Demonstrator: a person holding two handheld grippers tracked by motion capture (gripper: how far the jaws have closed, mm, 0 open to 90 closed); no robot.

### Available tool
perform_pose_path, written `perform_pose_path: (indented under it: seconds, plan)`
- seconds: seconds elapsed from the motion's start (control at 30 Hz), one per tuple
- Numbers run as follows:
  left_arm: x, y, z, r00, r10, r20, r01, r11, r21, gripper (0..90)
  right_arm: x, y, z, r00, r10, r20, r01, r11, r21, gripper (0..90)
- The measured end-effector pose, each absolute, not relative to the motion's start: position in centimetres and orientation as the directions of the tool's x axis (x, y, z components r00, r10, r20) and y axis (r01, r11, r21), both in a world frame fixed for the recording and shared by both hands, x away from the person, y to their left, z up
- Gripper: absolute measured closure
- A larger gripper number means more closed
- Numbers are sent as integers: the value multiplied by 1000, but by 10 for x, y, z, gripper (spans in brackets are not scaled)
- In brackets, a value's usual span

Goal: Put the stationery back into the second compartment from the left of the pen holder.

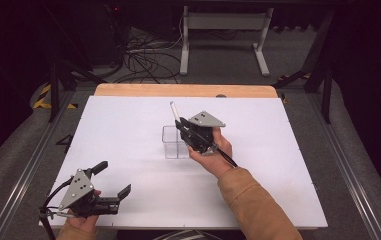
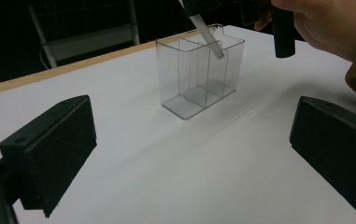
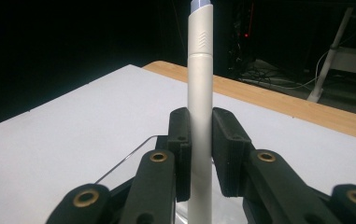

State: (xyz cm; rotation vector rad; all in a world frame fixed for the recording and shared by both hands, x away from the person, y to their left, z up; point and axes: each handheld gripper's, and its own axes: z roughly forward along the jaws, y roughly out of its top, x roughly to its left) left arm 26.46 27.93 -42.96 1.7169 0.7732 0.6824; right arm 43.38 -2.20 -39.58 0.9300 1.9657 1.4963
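A clear plastic holder (image 1: 174,142) (image 2: 199,70) with compartments stands upright near the middle of the white table. My right gripper (image 1: 184,126) (image 3: 200,140) hovers over its right side, shut on a white pen (image 1: 174,111) (image 3: 200,93) that stands nearly upright between the pads. The pen's lower end (image 2: 208,37) dips into the holder's right compartment; I cannot tell whether it touches the bottom. My left gripper (image 1: 113,179) (image 2: 189,149) rests at the table's front left, open, with nothing between its jaws, pointing toward the holder.
The white board (image 1: 128,120) lies on a wooden table whose far edge (image 1: 183,90) shows beyond it. A white frame's legs (image 1: 223,40) and cables (image 1: 143,57) lie on the floor behind. The person's sleeve (image 1: 253,205) crosses the front right.
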Motion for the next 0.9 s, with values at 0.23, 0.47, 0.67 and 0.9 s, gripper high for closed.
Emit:
perform_pose_path:
  seconds: [0.23,0.47,0.67,0.9]
  plan:
    - [265,280,-429,626,777,69,156,-211,965,14,435,-24,-396,-649,761,8,216,174,961,671]
    - [265,279,-430,624,779,61,160,-205,966,14,430,-30,-384,-684,730,11,160,135,978,451]
    - [265,279,-429,625,777,69,156,-211,965,14,422,-39,-370,-706,708,-2,93,95,991,346]
    - [265,279,-429,625,778,68,158,-211,965,14,414,-47,-362,-724,690,-20,53,85,995,305]
